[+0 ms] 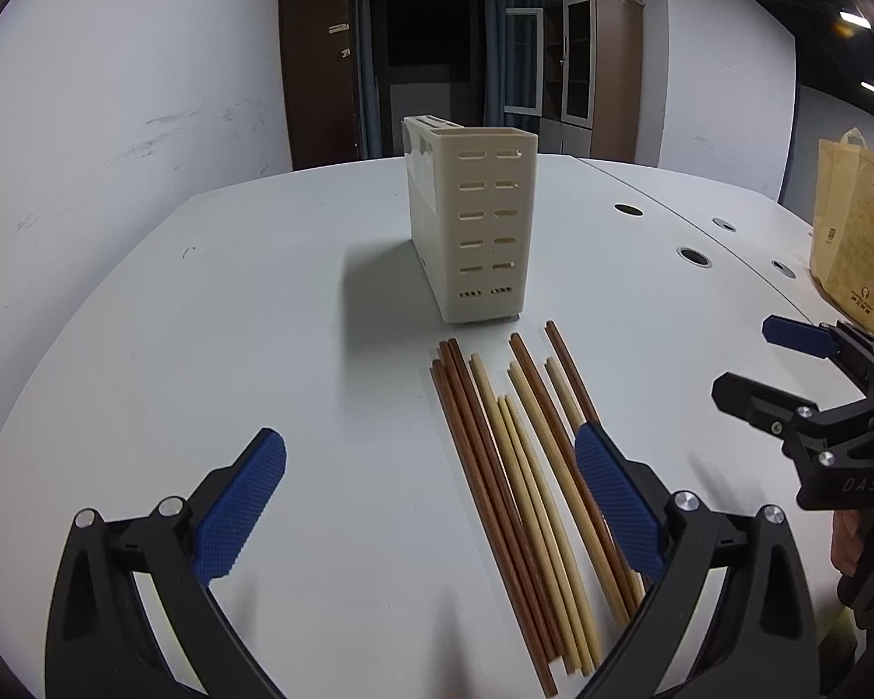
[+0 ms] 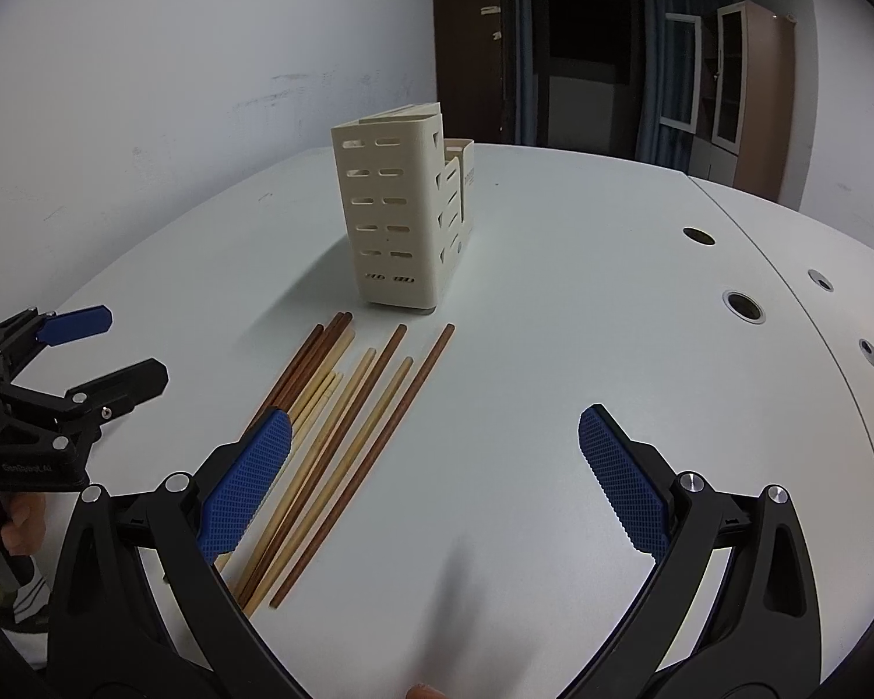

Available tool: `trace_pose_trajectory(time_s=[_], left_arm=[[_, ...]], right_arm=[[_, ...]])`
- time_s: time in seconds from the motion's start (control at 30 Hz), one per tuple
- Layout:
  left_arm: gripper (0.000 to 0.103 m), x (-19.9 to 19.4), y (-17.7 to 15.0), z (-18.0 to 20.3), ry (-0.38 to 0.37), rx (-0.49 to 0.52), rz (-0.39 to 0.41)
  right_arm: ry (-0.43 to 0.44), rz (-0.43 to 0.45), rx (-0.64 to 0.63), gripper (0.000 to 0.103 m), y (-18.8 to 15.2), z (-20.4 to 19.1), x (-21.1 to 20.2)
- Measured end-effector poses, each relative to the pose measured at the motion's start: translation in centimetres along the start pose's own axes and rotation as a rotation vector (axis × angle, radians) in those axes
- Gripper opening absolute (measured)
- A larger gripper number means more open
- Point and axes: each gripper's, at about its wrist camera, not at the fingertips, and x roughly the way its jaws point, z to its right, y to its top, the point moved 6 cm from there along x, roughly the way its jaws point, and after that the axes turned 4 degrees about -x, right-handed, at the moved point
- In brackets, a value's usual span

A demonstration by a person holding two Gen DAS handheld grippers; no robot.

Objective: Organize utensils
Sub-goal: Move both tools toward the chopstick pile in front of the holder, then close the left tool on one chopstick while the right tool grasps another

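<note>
Several brown and pale chopsticks (image 1: 513, 466) (image 2: 346, 408) lie side by side on the white table (image 1: 262, 320) (image 2: 553, 291), their far tips just short of a cream slotted utensil holder (image 1: 483, 221) (image 2: 396, 221) that stands upright. My left gripper (image 1: 431, 495) (image 2: 116, 349) is open and holds nothing. It hovers low over the near ends, its right pad above the rightmost sticks. My right gripper (image 2: 437, 477) (image 1: 757, 364) is also open and holds nothing, to the right of the chopsticks, with its left pad over their near ends.
A tan paper bag (image 1: 850, 256) stands at the table's right side. Round cable holes (image 1: 693, 256) (image 2: 743, 306) run along a seam in the table. A white wall lies left, with cabinets and a dark doorway behind. A hand (image 2: 23, 518) grips the left tool.
</note>
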Motion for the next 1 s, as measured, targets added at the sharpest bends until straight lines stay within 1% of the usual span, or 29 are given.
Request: trace_pose_trajectory(time_s=[0.13,0.23,0.33,0.43,0.6,0.8,0.87,0.93,1.0], left_arm=[[0.098,1.1,1.4,-0.4,0.022,0.008,-0.004],[0.098,2.2,2.3,-0.7,0.032,0.013,-0.025],[0.098,3.7,2.7,-0.9,-0.004,-0.003,-0.076],[0.098,5.2,3.1,-1.3,0.009,-0.010,-0.111],[0.098,6.8,3.6,-1.5,0.013,-0.005,-0.147],[0.098,8.4,4.0,-1.5,-0.034,-0.059,-0.244],[0.096,9.1,4.1,-1.7,-0.039,-0.069,-0.275],[0.090,9.9,4.3,-2.0,-0.024,-0.065,-0.292],[0.088,10.7,4.3,-2.3,-0.022,-0.065,-0.315]], right_arm=[[0.005,-0.045,0.008,0.095,0.8,0.6,2.0],[-0.002,-0.069,0.017,0.094,1.4,1.2,3.2],[-0.002,-0.105,0.030,0.094,2.2,1.4,4.3],[-0.007,-0.118,0.035,0.094,2.9,1.4,5.2],[-0.011,-0.166,0.056,0.094,3.5,2.1,7.2],[-0.020,-0.226,0.051,0.094,3.9,2.5,9.4],[-0.013,-0.249,0.062,0.091,4.0,2.6,10.2],[-0.001,-0.273,0.078,0.090,4.0,2.8,11.1],[-0.004,-0.294,0.075,0.090,3.9,2.9,11.9]])
